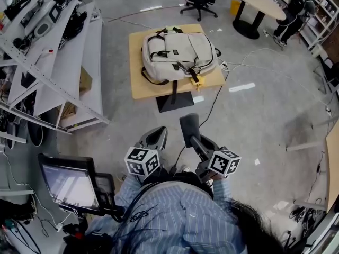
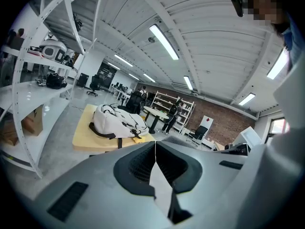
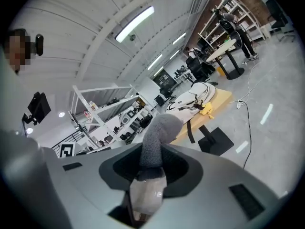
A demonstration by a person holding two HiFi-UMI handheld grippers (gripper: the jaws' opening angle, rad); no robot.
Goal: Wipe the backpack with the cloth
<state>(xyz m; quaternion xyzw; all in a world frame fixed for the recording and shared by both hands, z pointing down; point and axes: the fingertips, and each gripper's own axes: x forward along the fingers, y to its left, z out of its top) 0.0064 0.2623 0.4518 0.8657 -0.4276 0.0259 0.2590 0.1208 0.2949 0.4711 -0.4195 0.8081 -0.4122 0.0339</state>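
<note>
A light grey backpack (image 1: 177, 52) lies flat on a small wooden table (image 1: 139, 86) a couple of steps ahead of me. Both gripper views see the backpack (image 2: 116, 120) (image 3: 195, 97) in the distance. A small yellow item (image 1: 196, 82) lies at the table's near right corner. My right gripper (image 1: 189, 127) is held close to my body, shut on a dark grey cloth (image 3: 157, 137) that sticks up from between its jaws. My left gripper (image 1: 157, 135) is beside it, its jaws shut (image 2: 155, 144) with nothing between them. Both grippers are far from the backpack.
White shelving racks (image 1: 58, 52) with gear run along the left. A monitor on a stand (image 1: 69, 184) is at my left side. An office chair (image 1: 198, 1), a round table (image 1: 259, 4) and a person (image 1: 291, 15) are at the back. Cables (image 1: 254, 54) trail over the floor right of the table.
</note>
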